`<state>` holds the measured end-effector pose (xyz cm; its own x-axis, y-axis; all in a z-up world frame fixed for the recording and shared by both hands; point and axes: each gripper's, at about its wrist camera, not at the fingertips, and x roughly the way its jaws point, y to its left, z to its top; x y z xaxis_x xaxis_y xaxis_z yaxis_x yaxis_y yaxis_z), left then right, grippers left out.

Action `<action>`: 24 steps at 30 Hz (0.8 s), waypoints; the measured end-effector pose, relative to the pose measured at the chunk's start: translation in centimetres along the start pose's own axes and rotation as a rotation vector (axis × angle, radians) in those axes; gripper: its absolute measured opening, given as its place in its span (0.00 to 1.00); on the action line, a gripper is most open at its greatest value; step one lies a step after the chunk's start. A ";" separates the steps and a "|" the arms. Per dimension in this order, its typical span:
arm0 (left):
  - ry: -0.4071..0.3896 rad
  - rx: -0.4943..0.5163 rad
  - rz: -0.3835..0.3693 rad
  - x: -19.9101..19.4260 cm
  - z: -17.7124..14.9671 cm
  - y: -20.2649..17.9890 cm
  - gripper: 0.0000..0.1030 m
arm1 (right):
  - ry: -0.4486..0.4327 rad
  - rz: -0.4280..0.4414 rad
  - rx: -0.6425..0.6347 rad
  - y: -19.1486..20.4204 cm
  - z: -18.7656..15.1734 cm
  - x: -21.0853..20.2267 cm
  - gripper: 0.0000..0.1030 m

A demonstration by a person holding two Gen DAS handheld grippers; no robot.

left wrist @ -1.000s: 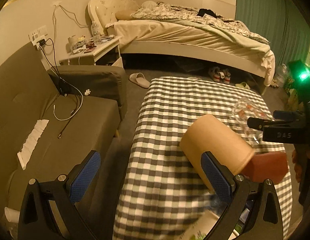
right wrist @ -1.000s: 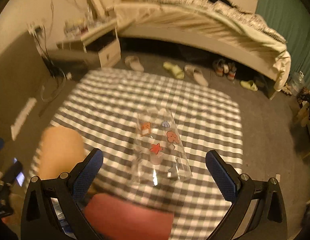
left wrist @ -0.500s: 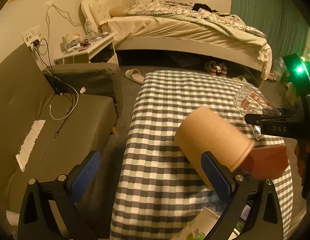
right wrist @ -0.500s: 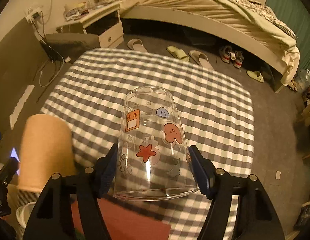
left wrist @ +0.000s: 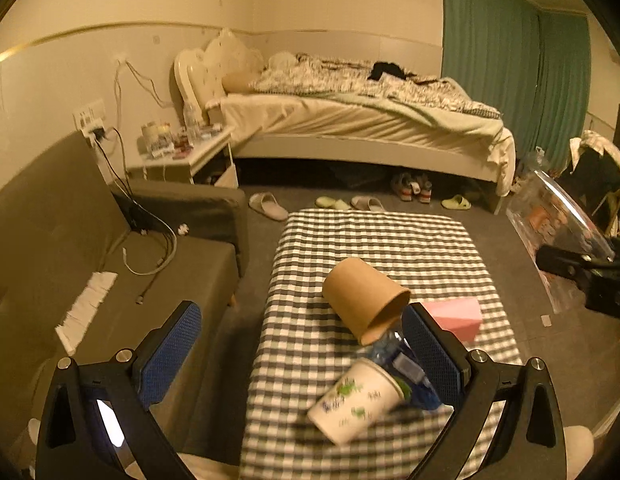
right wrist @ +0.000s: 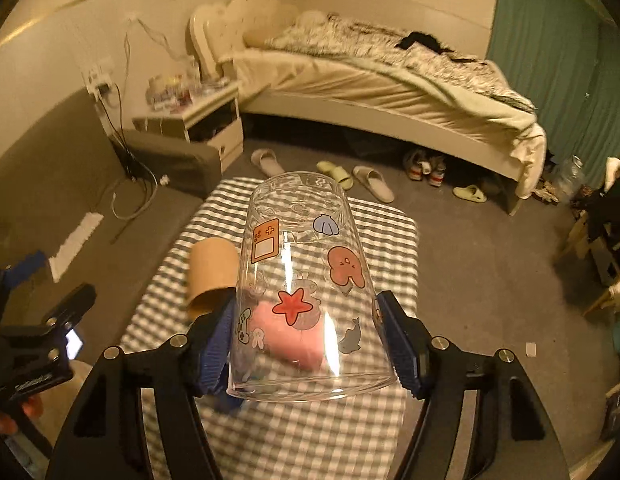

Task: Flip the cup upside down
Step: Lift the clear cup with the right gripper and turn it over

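My right gripper [right wrist: 308, 344] is shut on a clear plastic cup [right wrist: 302, 280] with cartoon stickers. It holds the cup in the air above the checkered table [right wrist: 389, 240], base pointing away and open mouth toward the camera. The cup also shows at the right edge of the left wrist view [left wrist: 557, 216]. A brown paper cup [left wrist: 363, 296] [right wrist: 212, 272] stands upside down on the table. My left gripper [left wrist: 302, 356] is open and empty, above the table's near end.
A pink block [left wrist: 457, 316] lies on the table right of the brown cup. A white printed paper cup [left wrist: 357, 400] and a blue water bottle [left wrist: 401, 360] lie near my left gripper. A grey sofa [left wrist: 110, 272] is at left, a bed [left wrist: 349, 128] behind.
My right gripper closed on the clear cup and lifted it off the table. My left gripper rose and pulled back from the brown cup, bringing the white cup and bottle into view.
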<state>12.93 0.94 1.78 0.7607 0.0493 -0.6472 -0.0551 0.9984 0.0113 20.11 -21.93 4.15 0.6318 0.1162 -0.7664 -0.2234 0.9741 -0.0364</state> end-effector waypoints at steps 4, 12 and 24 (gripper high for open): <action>-0.018 0.001 -0.020 -3.5 -1.7 0.2 1.00 | -0.015 -0.005 0.025 1.6 -3.1 -4.8 0.66; 0.008 -0.016 -0.031 -5.7 -7.2 1.8 1.00 | 0.064 0.019 0.102 4.8 -11.3 -6.0 0.66; 0.092 -0.008 0.027 -2.4 -13.4 3.1 1.00 | 0.263 0.027 0.170 7.4 -19.2 3.5 0.66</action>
<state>2.24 3.57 -6.89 0.6966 0.0732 -0.7137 -0.0802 0.9965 0.0239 6.41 -18.05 -11.12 0.4087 0.1095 -0.9061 -0.0960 0.9924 0.0766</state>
